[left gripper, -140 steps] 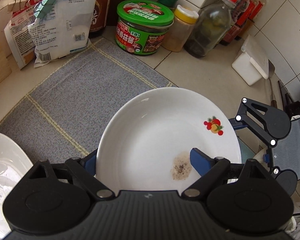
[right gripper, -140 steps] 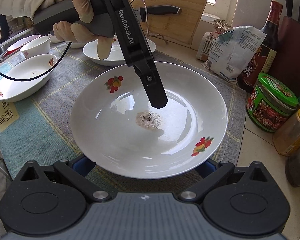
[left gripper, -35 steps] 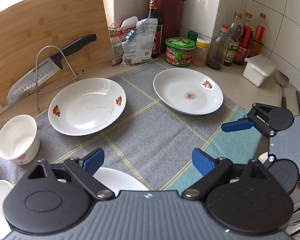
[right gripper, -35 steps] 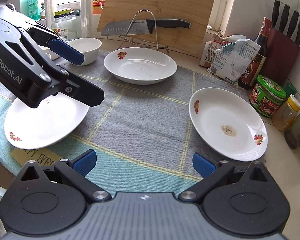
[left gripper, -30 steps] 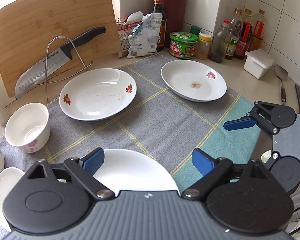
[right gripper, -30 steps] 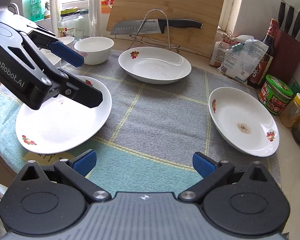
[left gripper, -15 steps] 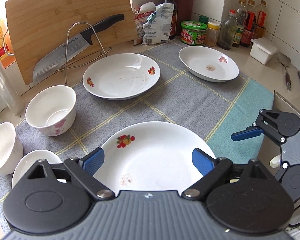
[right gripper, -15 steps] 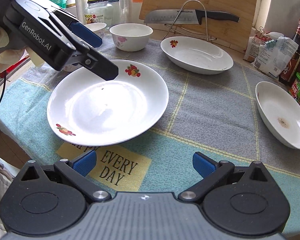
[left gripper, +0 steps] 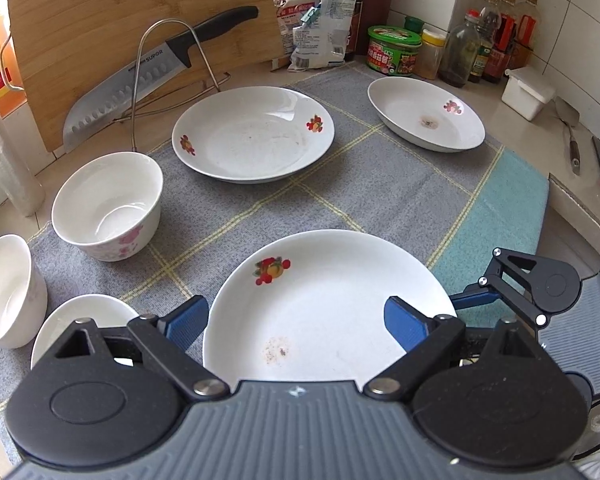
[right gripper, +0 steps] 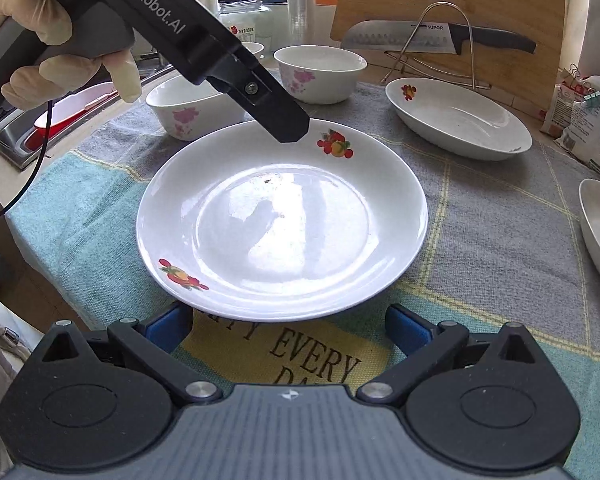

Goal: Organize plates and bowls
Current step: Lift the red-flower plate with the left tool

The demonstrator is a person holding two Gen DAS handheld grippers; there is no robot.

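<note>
Both the left gripper [left gripper: 292, 320] and right gripper [right gripper: 288, 328], jaws spread and empty, flank the plate [right gripper: 280, 216] at the cloth's [right gripper: 500, 240] near edge, seemingly to lift it together

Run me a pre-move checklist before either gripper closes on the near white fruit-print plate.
1. Left gripper open: ok.
2. Right gripper open: ok.
3. Near white fruit-print ceramic plate flat on grey checked cloth: ok.
4. Nothing stacked in it: ok, only a small crumb stain.
5. Left fingertip touching its far rim: cannot tell.
6. White deep plate by the knife stand free to receive it: ok.
</note>
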